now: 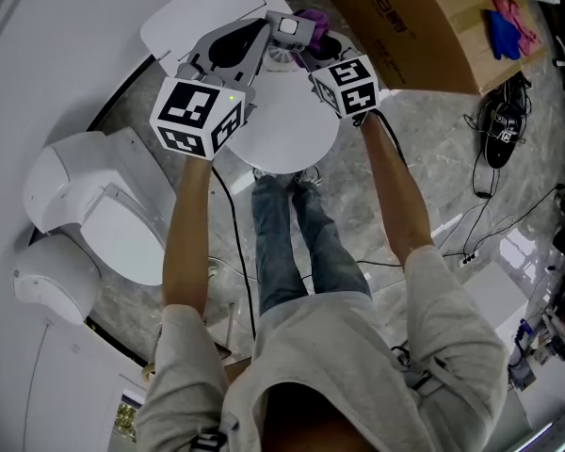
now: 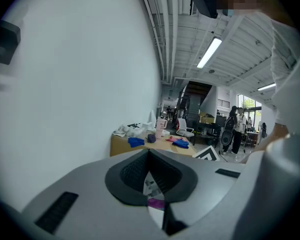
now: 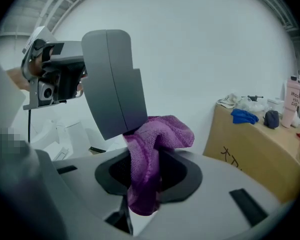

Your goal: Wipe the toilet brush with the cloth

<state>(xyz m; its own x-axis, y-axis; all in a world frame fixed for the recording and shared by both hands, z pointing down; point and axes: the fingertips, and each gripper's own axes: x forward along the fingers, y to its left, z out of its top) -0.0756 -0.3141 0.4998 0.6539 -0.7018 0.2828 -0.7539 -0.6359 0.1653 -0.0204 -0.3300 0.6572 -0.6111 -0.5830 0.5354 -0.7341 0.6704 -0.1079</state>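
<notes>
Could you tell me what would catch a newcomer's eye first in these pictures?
The purple cloth stands out most, pinched between the fingers of the right gripper, close by the tip of the shut left gripper. In the head view, the black-and-white marker cubes hover over a round white table, with a white toilet at the left.

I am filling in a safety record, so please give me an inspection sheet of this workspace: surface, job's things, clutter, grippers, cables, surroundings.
Surface: round white table under both grippers.
Job's things: purple cloth in the right gripper; toilet brush not clearly made out.
Clutter: blue and pink cloths on a cardboard box.
Grippers: left gripper jaws together; right gripper shut on the purple cloth.
Cables: black cable below the left gripper; more on the floor.
Surroundings: white toilet, grey marble floor.
</notes>
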